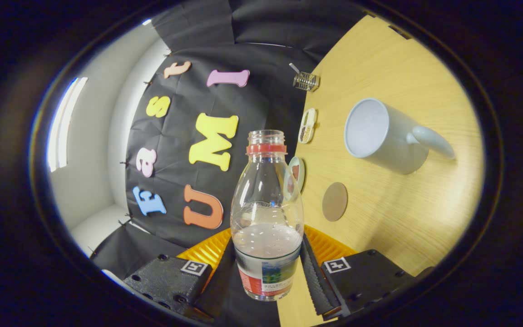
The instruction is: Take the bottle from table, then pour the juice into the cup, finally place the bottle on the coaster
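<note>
So the tool (268, 272) has the bottle (267, 218) clamped between its two fingers (318, 277), gripping it low down around the label, bottom center of the frame. Both fingers press against the bottle's sides, so it's a proper grasp. The bottle is clear plastic, uncapped, with a red ring at the neck, and there's a bit of pale liquid sitting roughly at the level of the label top. The whole view is rolled sideways, so the desk (402, 218) fills the right side of the frame like a wall, and the bottle's neck points toward the upper middle.

The cup (386, 136) is a white mug in the upper right, beyond the fingers and well apart from the bottle, its open mouth facing left and handle sticking out right. The coaster (334, 201), a round brown disc, lies on the desk just right of the bottle's shoulder, between bottle and cup. Behind the bottle there's a small round dish (297, 172), partly hidden by it, an oval dish (307, 125) further up, and a little clear glass thing (306, 81) near the desk's edge at top center.
</note>
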`<action>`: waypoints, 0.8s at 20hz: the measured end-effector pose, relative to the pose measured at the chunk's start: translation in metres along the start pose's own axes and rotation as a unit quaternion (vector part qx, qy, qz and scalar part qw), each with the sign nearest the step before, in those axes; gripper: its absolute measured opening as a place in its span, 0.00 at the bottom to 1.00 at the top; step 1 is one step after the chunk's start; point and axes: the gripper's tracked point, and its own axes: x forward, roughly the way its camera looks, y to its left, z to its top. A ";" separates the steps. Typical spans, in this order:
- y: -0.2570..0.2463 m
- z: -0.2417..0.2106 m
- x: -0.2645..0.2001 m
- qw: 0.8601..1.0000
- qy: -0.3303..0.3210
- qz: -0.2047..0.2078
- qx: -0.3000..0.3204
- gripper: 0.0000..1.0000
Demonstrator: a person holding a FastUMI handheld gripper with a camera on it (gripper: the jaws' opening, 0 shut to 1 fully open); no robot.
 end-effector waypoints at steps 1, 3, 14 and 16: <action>0.002 0.001 -0.002 1.000 -0.001 0.003 0.018 0.78; 0.003 0.003 -0.003 0.999 -0.001 0.005 0.049 0.78; 0.015 0.010 -0.010 0.988 -0.002 0.030 0.153 0.78; 0.018 0.012 -0.009 0.986 -0.003 0.036 0.163 0.78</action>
